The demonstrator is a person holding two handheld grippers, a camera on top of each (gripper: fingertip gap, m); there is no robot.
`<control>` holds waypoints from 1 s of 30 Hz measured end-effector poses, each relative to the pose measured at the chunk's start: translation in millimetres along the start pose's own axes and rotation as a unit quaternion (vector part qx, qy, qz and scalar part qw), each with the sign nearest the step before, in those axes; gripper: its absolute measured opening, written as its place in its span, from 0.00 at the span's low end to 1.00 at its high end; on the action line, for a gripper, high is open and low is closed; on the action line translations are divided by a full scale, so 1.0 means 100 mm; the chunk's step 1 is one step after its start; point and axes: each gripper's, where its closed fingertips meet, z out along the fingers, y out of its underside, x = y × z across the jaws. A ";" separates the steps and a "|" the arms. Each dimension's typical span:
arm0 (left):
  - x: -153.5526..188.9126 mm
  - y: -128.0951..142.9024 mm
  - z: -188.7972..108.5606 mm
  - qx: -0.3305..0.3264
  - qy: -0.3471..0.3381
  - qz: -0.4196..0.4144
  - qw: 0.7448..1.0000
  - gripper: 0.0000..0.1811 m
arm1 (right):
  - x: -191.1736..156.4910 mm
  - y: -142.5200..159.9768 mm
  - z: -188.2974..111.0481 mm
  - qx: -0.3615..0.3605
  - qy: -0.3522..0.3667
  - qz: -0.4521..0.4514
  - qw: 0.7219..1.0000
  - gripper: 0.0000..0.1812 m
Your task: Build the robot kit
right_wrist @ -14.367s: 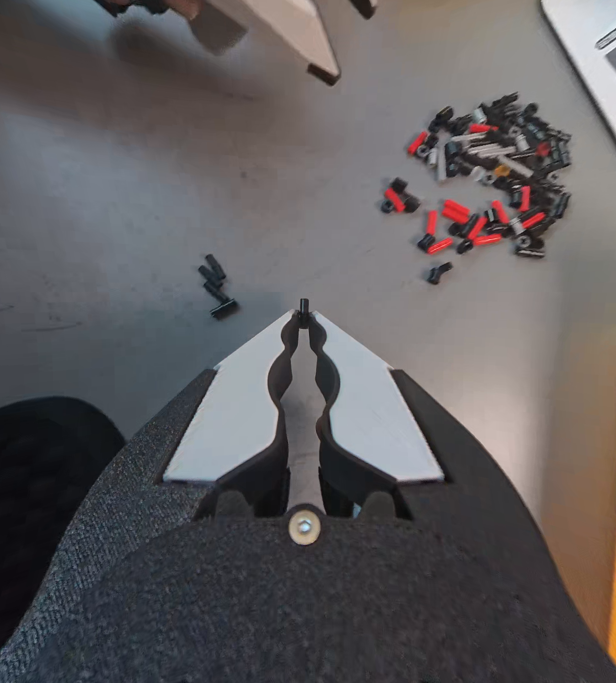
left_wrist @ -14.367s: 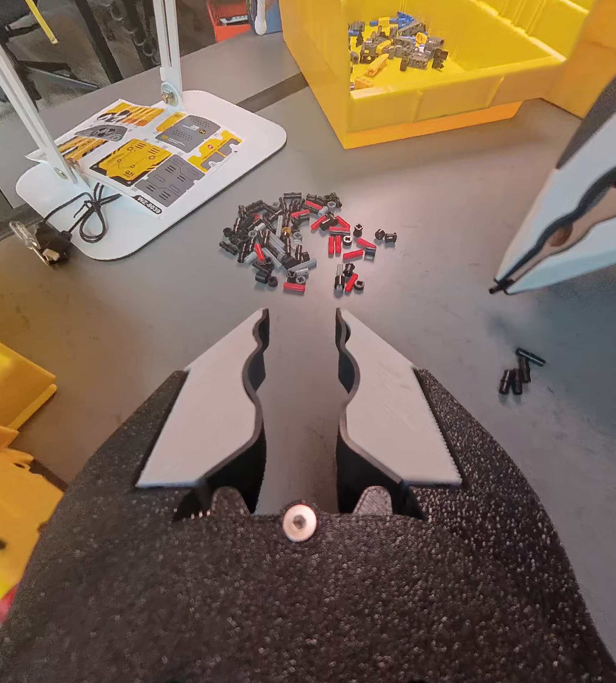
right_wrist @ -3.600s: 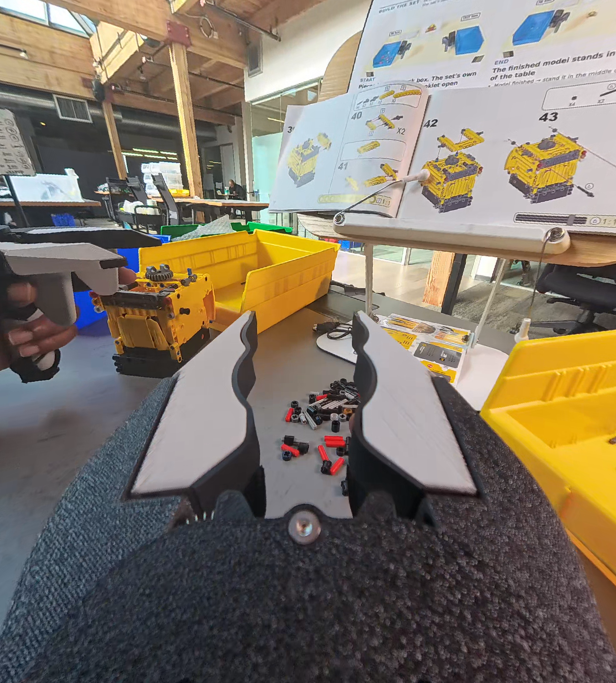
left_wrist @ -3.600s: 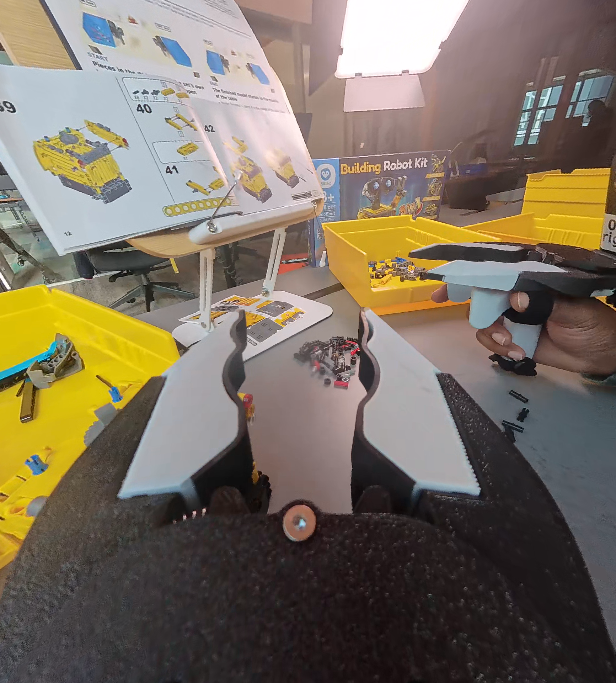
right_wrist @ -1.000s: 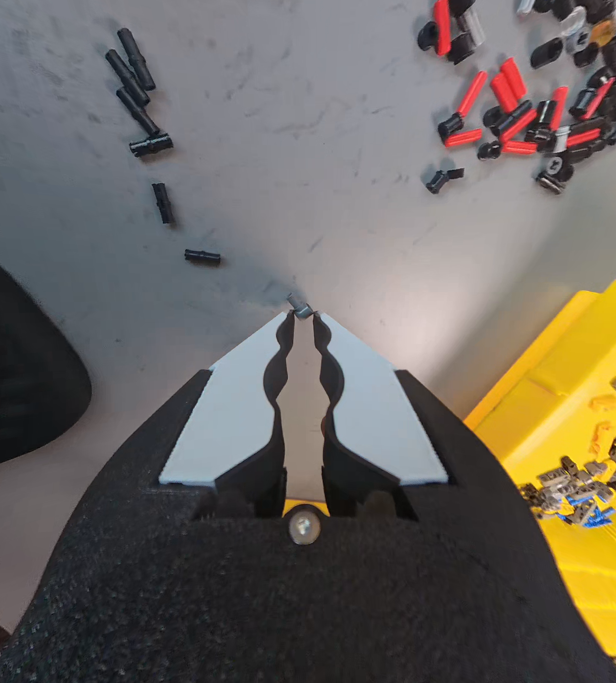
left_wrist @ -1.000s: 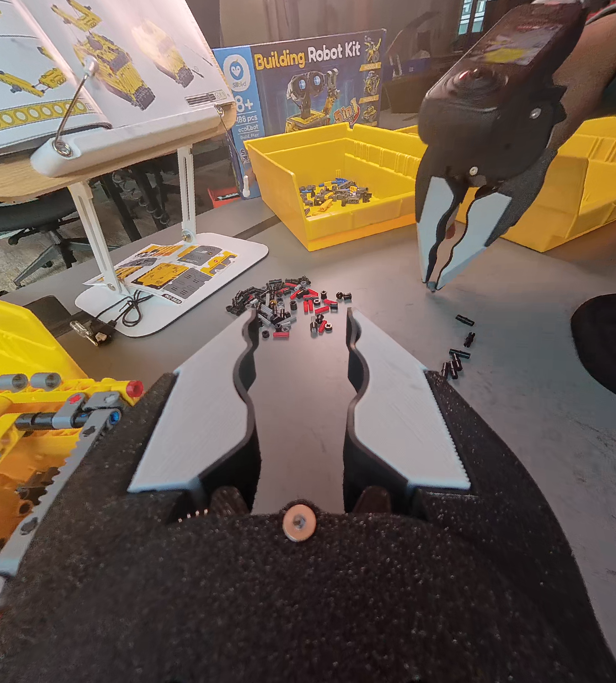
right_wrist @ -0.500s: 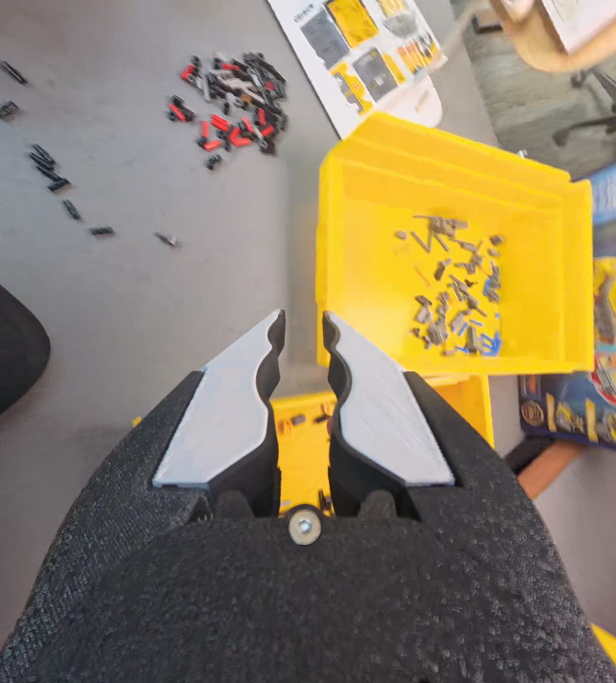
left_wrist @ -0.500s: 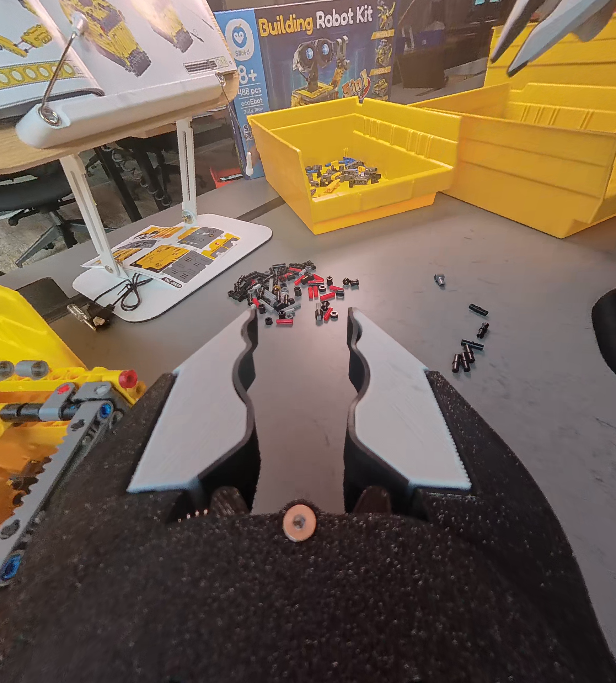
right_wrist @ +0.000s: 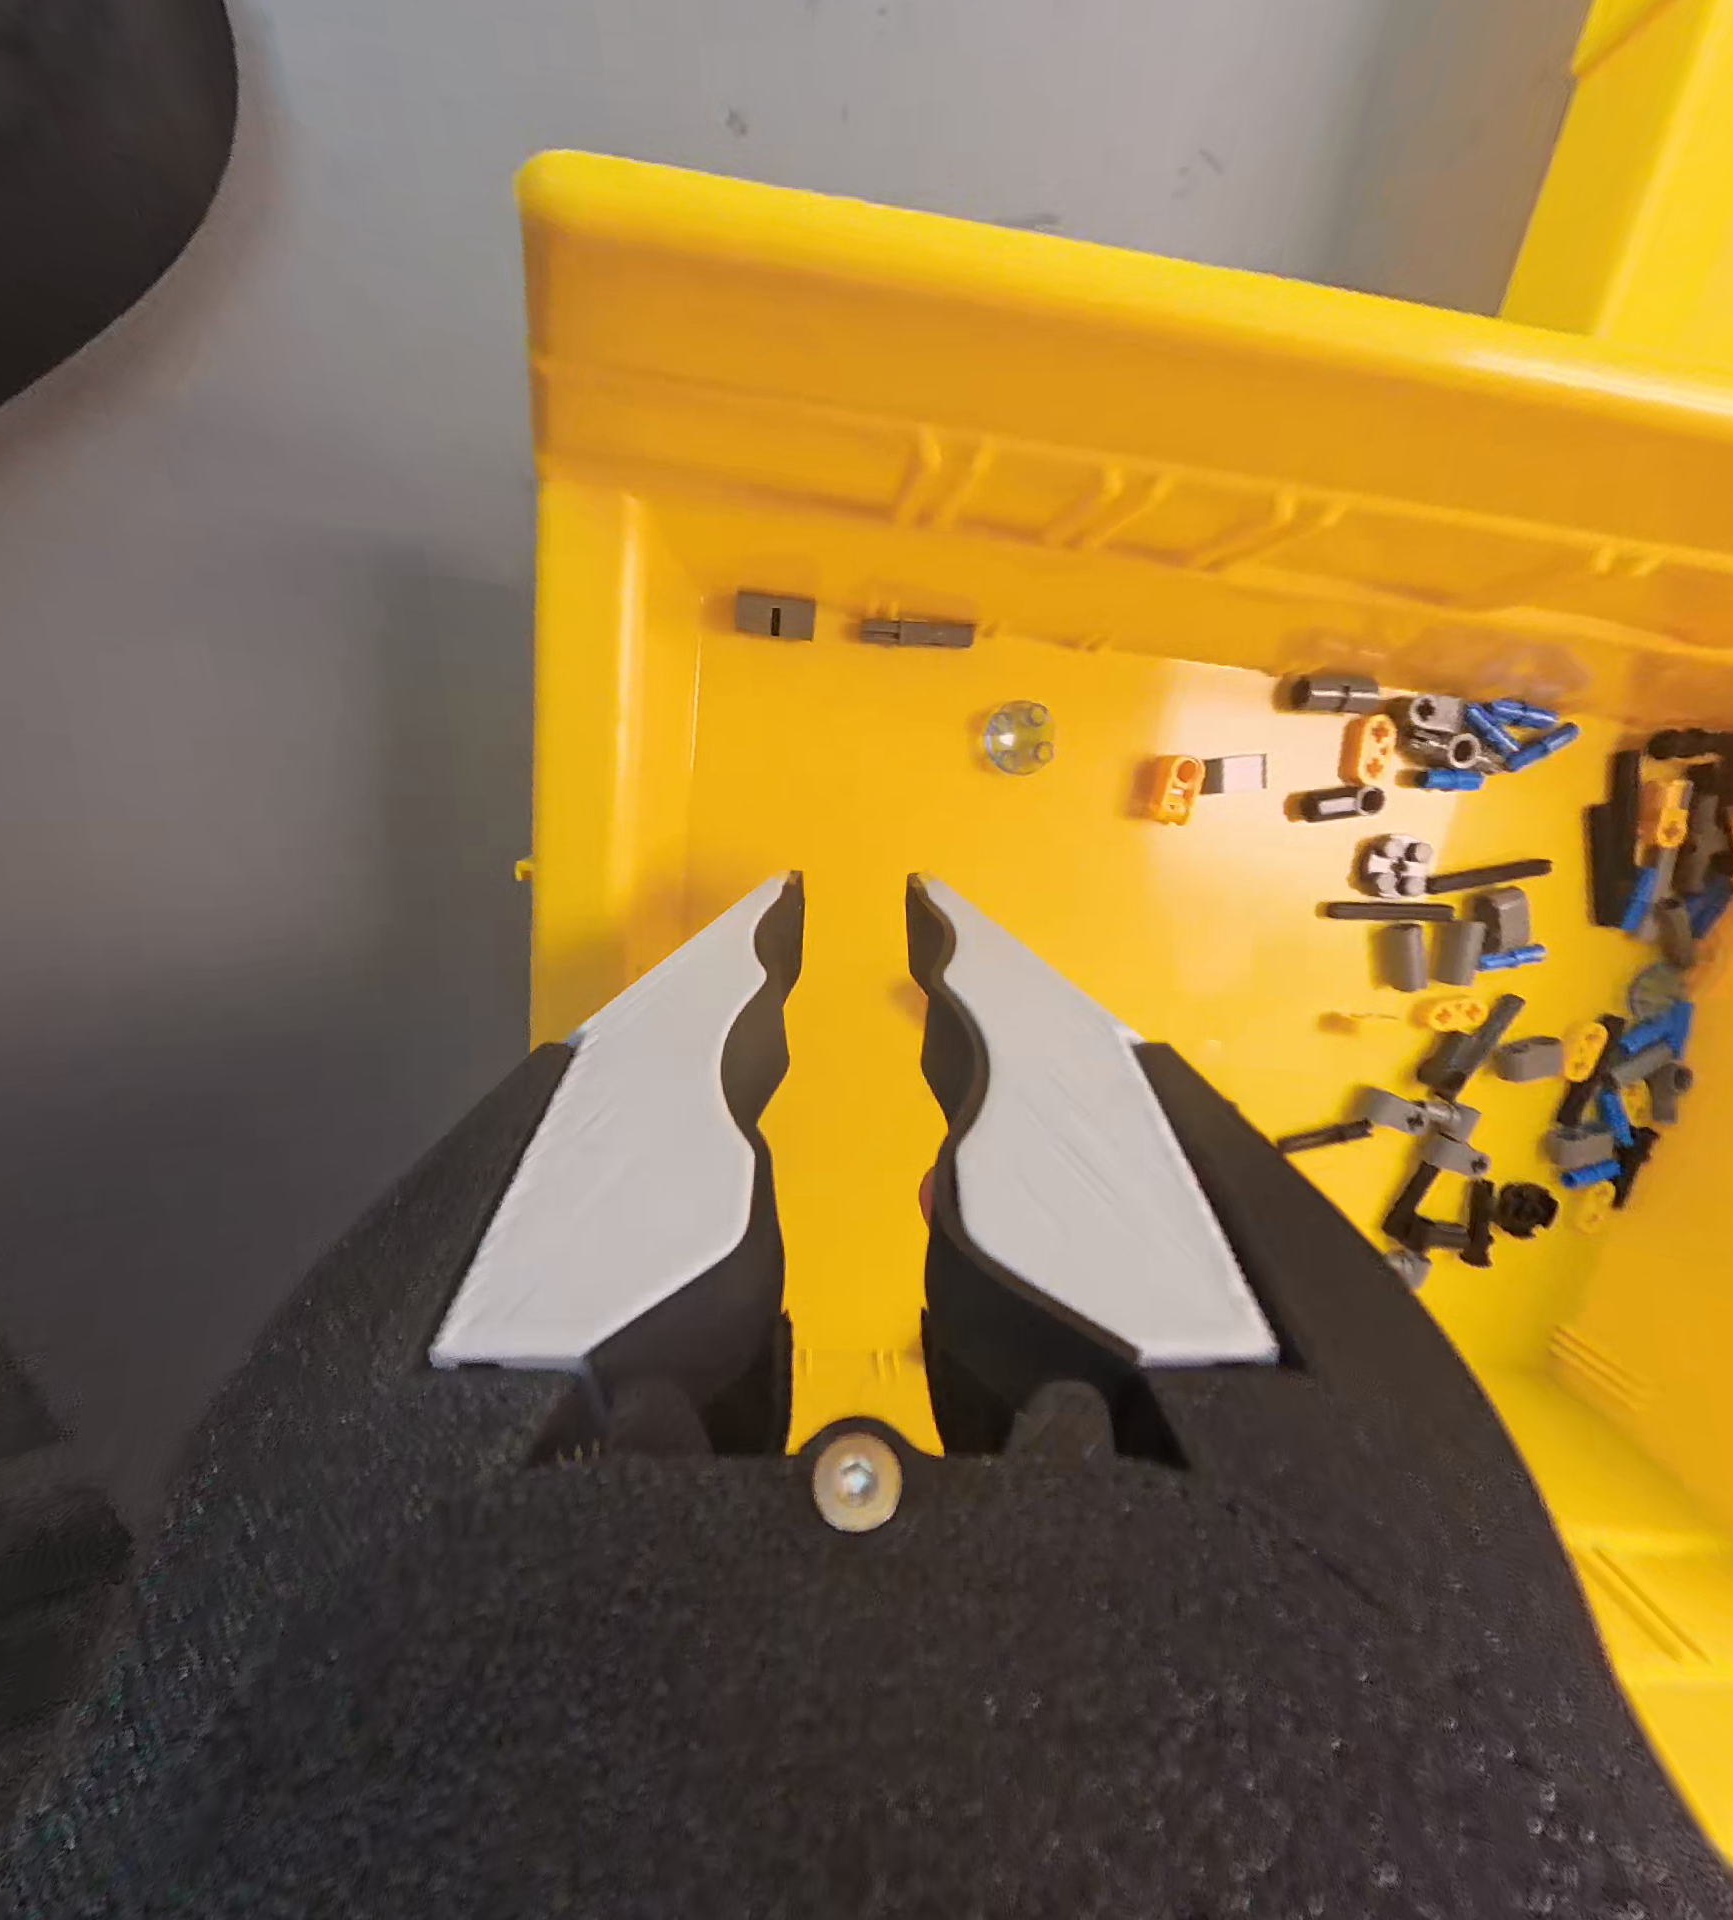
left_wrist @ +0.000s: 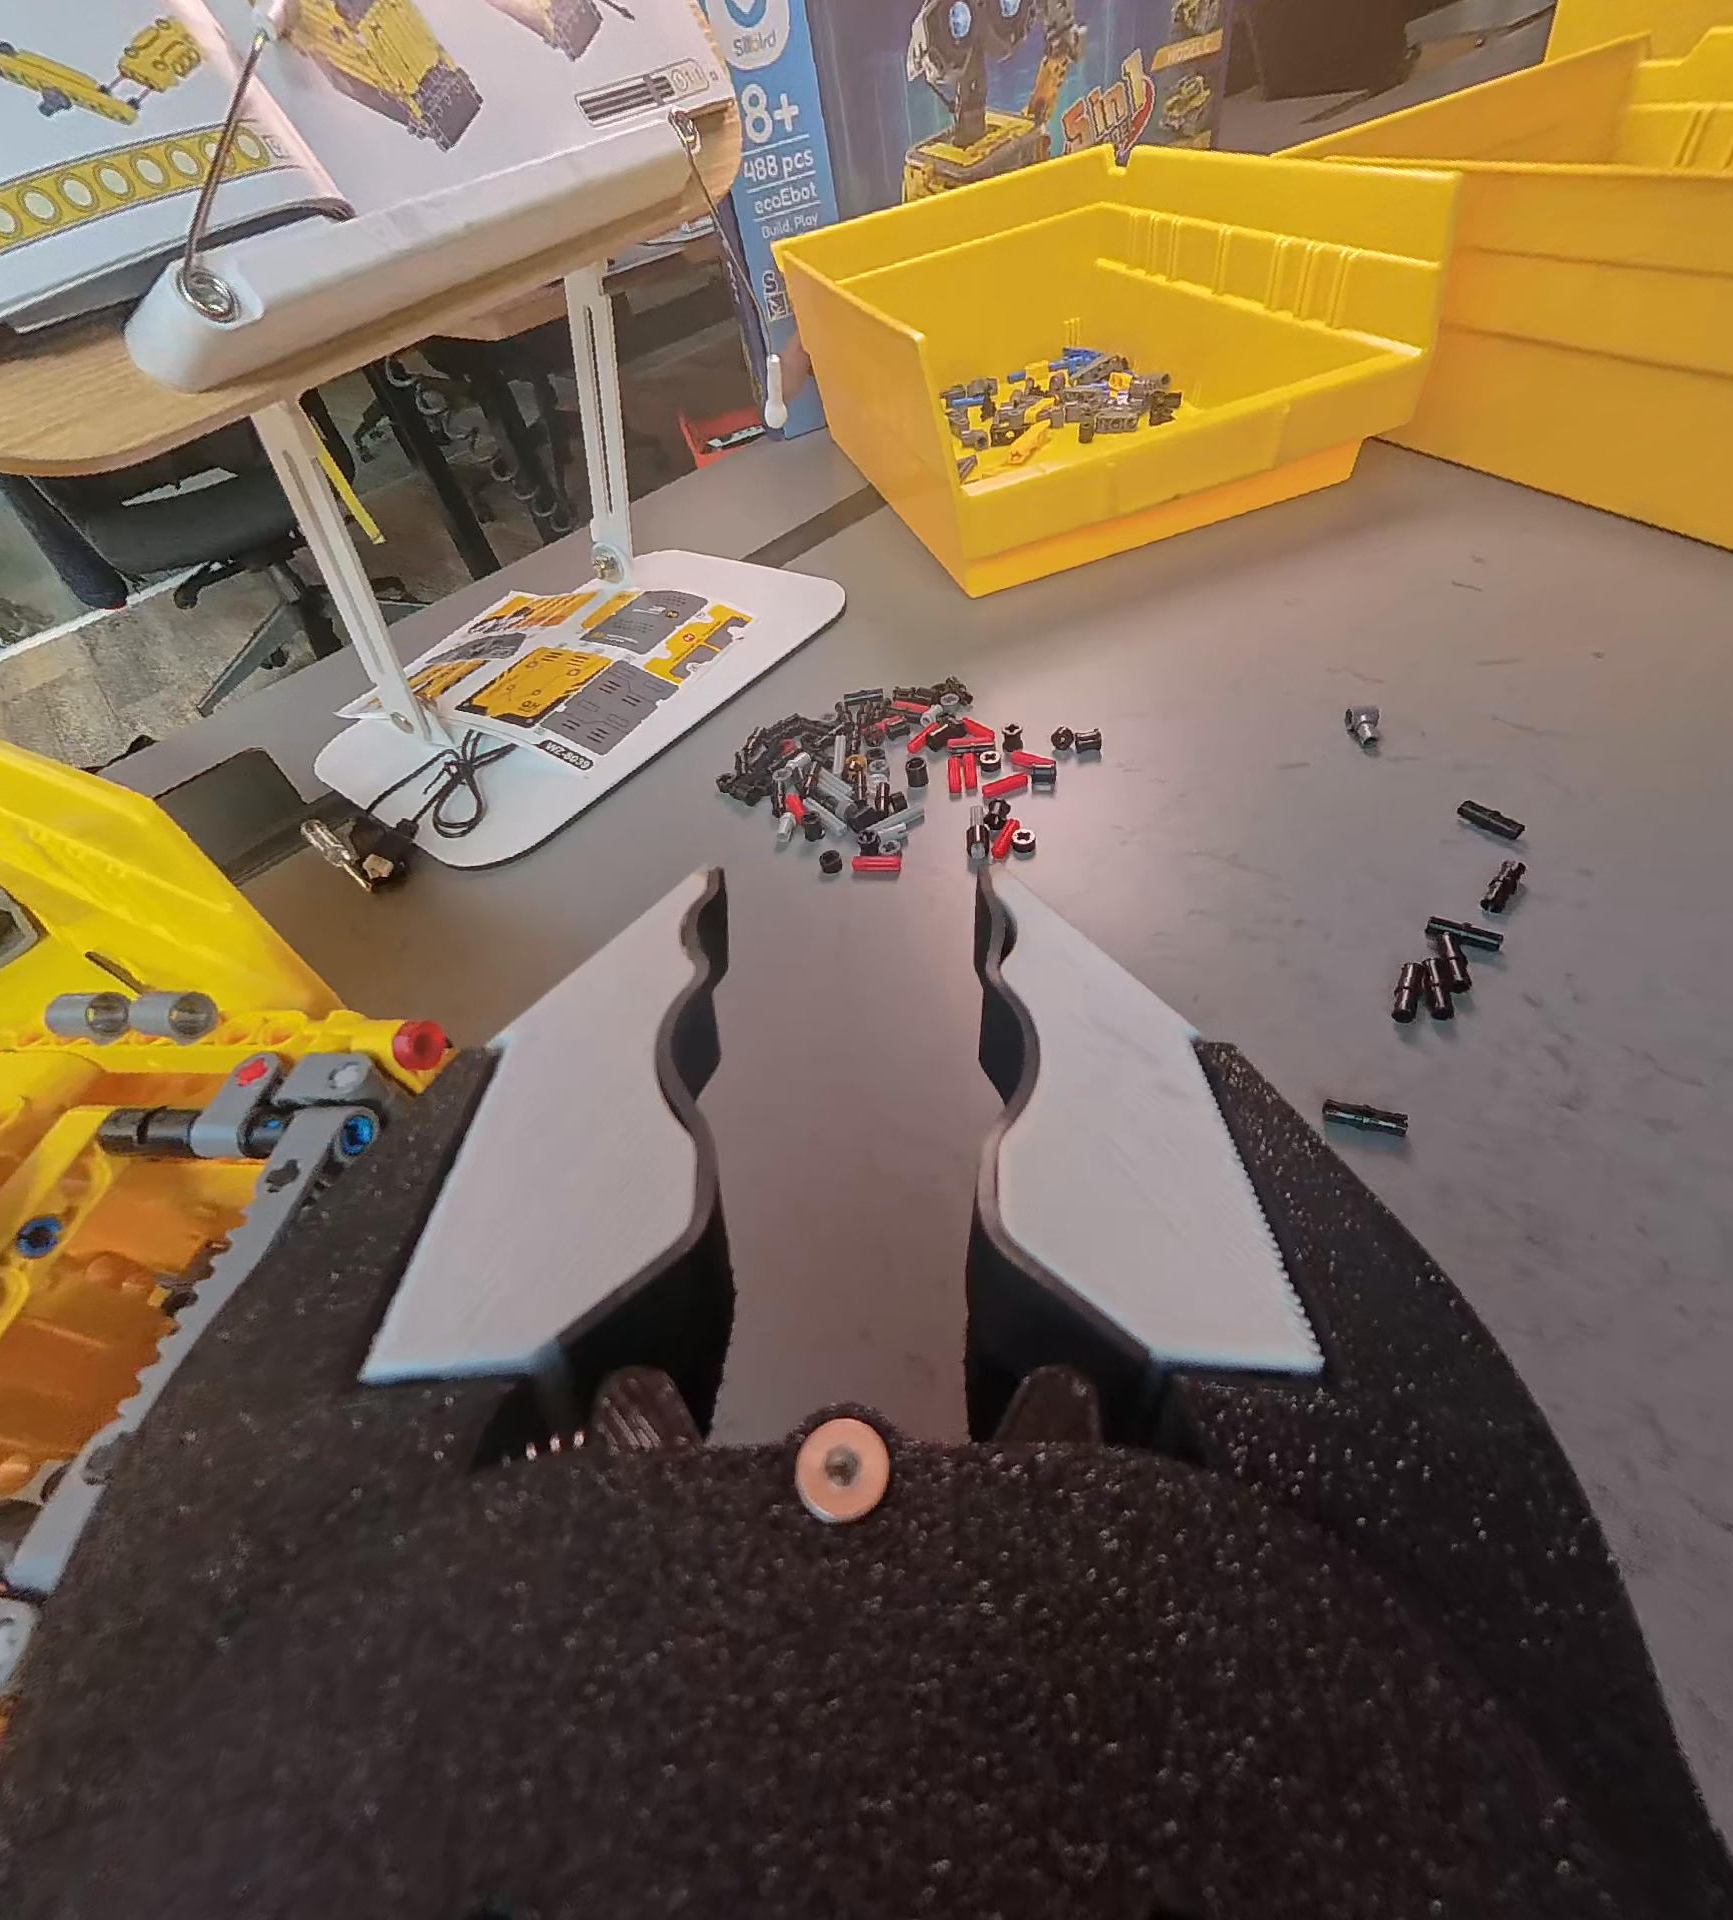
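Right gripper [right_wrist: 849, 881] empty, above yellow bin [right_wrist: 841, 343]

parts pile [left_wrist: 893, 774] before stand [left_wrist: 613, 665], bin [left_wrist: 1101, 343] right behind

Right gripper [right_wrist: 854, 881] now over yellow bin [right_wrist: 841, 343] of parts, small grey piece [left_wrist: 1366, 724] left on table [left_wrist: 1464, 1299]

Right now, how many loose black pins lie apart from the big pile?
7 black pins: two farthest, four clustered, one beside the claw. More may be hidden.
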 end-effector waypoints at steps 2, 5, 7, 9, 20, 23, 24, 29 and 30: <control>-0.03 0.00 -0.01 0.000 -0.006 -0.004 1.000 0.26 | -0.04 -0.06 0.06 0.006 -0.019 -0.020 1.000 0.10; -0.06 0.00 -0.02 0.003 -0.010 -0.011 1.000 0.26 | -0.12 -0.26 0.13 0.042 -0.054 -0.040 0.997 0.11; -0.07 0.01 -0.01 0.001 -0.013 -0.013 1.000 0.26 | -0.13 -0.31 0.19 0.044 -0.061 -0.056 0.996 0.11; -0.07 0.01 -0.01 -0.001 -0.013 -0.012 1.000 0.25 | -0.13 -0.35 0.22 0.049 -0.071 -0.061 0.994 0.11; -0.09 0.01 -0.02 0.002 -0.018 -0.016 1.000 0.25 | 0.12 -0.38 0.41 0.023 -0.004 -0.036 0.999 0.06; -0.09 0.01 -0.03 0.003 -0.014 -0.016 1.000 0.25 | 0.43 -0.24 0.19 0.017 0.057 -0.010 0.998 0.06; -0.08 0.01 -0.03 0.003 -0.012 -0.015 1.000 0.25 | 0.54 -0.18 0.06 0.017 0.071 0.010 0.997 0.06; -0.07 -0.01 -0.05 0.010 -0.005 -0.019 1.000 0.25 | 0.82 0.46 -0.37 -0.073 0.095 0.069 0.990 0.08; -0.07 -0.02 -0.05 0.012 -0.003 -0.020 1.000 0.25 | 0.80 0.57 -0.37 -0.097 0.089 0.071 0.989 0.08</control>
